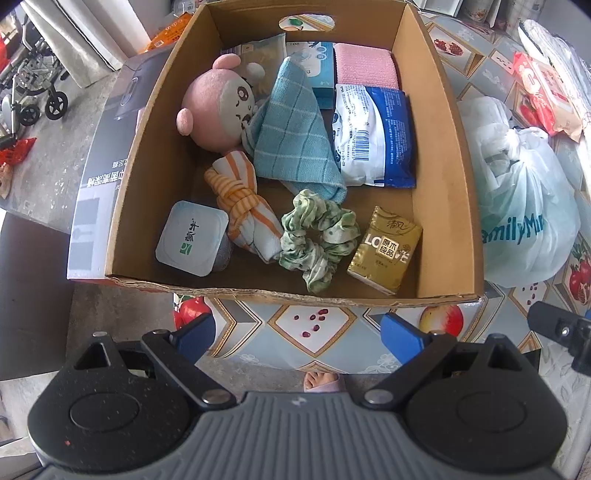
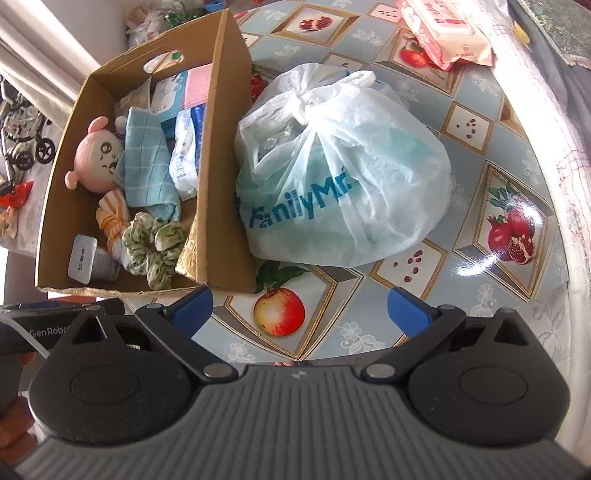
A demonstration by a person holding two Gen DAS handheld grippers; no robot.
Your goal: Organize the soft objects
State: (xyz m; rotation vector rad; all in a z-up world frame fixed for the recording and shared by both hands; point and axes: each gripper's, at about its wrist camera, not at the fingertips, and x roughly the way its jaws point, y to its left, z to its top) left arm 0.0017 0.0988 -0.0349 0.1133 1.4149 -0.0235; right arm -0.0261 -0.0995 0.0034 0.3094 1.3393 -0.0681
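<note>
A cardboard box [image 1: 443, 147] on the table holds a pink plush doll [image 1: 218, 107], a teal checked cloth [image 1: 291, 136], an orange striped cloth [image 1: 243, 206], a green scrunchie [image 1: 317, 236], a gold tissue pack [image 1: 386, 251], a yogurt cup [image 1: 192, 238], a blue-white pack [image 1: 373, 136] and a pink towel [image 1: 365, 66]. My left gripper [image 1: 297, 334] is open and empty, in front of the box's near wall. My right gripper [image 2: 299, 312] is open and empty, in front of a tied white plastic bag [image 2: 343, 173] that sits right of the box [image 2: 221, 166].
The table has a fruit-patterned cover [image 2: 480, 122]. A red-white wipes pack [image 2: 447, 33] lies at the far right. A dark printed carton [image 1: 107, 166] stands against the box's left side. A wheelchair [image 1: 33, 85] stands on the floor to the left.
</note>
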